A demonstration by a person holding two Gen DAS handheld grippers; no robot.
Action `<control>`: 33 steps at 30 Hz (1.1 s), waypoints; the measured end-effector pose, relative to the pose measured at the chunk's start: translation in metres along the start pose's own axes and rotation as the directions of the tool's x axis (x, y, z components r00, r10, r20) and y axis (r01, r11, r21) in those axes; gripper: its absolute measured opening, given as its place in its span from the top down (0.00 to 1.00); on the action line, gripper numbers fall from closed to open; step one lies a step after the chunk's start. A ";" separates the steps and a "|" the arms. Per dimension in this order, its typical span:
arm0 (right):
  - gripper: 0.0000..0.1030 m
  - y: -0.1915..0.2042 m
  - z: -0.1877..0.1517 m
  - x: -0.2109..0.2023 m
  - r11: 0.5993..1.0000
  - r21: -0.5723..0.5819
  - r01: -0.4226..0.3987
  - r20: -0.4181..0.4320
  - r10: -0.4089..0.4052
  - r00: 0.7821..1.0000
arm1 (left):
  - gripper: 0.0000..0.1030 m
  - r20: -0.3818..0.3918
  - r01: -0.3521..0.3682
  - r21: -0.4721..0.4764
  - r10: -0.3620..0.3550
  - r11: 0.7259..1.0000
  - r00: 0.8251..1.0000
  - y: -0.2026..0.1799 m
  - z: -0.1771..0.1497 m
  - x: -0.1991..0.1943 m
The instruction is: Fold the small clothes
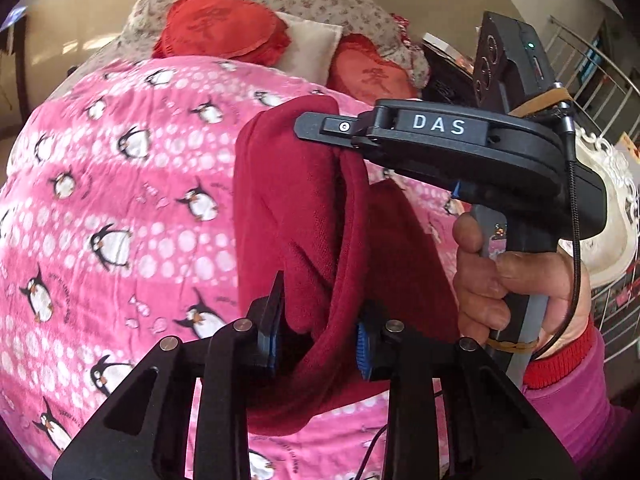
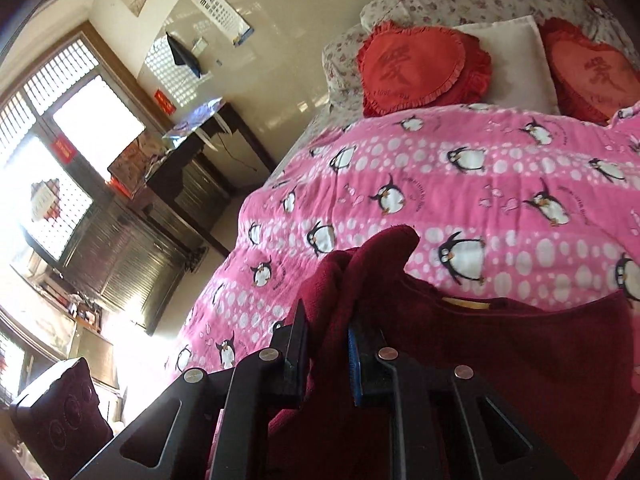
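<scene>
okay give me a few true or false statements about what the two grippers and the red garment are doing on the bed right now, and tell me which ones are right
1. Both grippers are clamped on the dark red garment. True: the left gripper and the right gripper each have cloth between their fingers.
2. The garment lies flat and fully spread on the bed. False: it hangs bunched between the grippers, lifted over the pink penguin blanket.
3. Two red heart-shaped cushions sit at the head of the bed. True.
4. The blanket is plain blue. False: it is pink with penguins and white dots.
5. A white pillow sits between the heart cushions. True.
</scene>
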State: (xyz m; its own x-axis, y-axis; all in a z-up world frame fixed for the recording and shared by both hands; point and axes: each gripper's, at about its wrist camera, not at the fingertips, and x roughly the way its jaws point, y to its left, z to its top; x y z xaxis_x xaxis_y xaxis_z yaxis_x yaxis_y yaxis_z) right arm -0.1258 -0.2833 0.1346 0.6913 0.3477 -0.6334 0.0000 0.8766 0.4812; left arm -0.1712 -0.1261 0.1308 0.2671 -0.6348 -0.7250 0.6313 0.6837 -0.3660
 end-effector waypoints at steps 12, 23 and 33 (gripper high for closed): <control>0.86 -0.138 -0.047 -0.077 0.967 0.201 0.158 0.038 -0.169 0.985 | 0.74 -0.181 0.067 0.203 -0.030 0.977 0.983 -0.118 -0.018 0.108; 0.78 -0.154 -0.066 -0.117 0.925 0.288 0.247 0.031 -0.267 0.963 | 0.36 -0.194 0.199 0.240 -0.154 0.950 0.969 -0.109 -0.013 0.064; 0.77 -0.094 -0.115 -0.113 0.963 0.159 0.218 -0.083 -0.207 0.975 | 0.35 -0.210 -0.018 0.285 0.080 0.958 0.974 -0.051 -0.050 0.064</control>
State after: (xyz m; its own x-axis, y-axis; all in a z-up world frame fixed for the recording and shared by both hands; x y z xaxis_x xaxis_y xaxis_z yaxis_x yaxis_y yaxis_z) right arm -0.2866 -0.3669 0.0915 0.6139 0.1849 -0.7675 0.2654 0.8673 0.4212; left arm -0.2230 -0.1836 0.0742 0.1585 -0.4881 -0.8583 0.8077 0.5641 -0.1716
